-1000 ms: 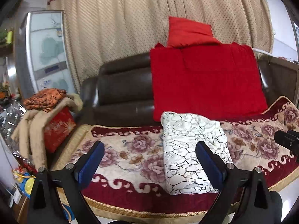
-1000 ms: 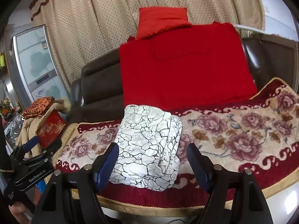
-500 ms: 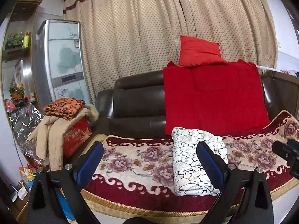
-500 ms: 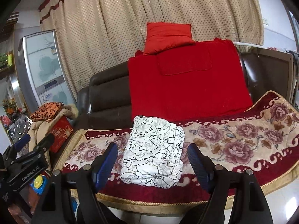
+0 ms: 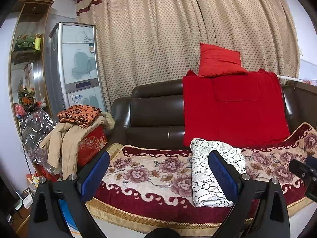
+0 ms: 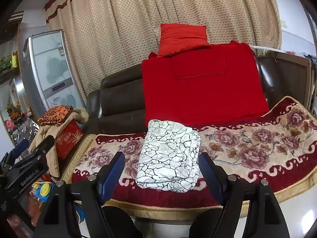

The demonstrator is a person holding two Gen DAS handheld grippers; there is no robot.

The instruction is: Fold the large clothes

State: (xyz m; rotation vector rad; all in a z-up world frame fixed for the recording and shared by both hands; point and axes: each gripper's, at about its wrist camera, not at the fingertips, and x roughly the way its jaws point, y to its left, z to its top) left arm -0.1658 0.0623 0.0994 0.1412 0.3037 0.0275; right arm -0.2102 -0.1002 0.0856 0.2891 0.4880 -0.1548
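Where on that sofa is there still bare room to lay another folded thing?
The floral cover lies bare right of the folded white garment, and a shorter stretch left of it, up to the seat's end. Crowded: the red box beside the sofa, heaped with a beige coat and orange cloth.

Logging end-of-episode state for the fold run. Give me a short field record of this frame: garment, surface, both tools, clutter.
garment: white crackle-print bundle, folded into a compact rectangle, lying flat
surface: floral blanket over the seat of a dark sofa
left tool: open, nothing between its pads, short of the bundle
right tool: open, empty, bundle lies beyond it, no contact
backrest: red blanket draped, red pillow on top
clutter: beige coat and orange cloth over a red box, left of the sofa
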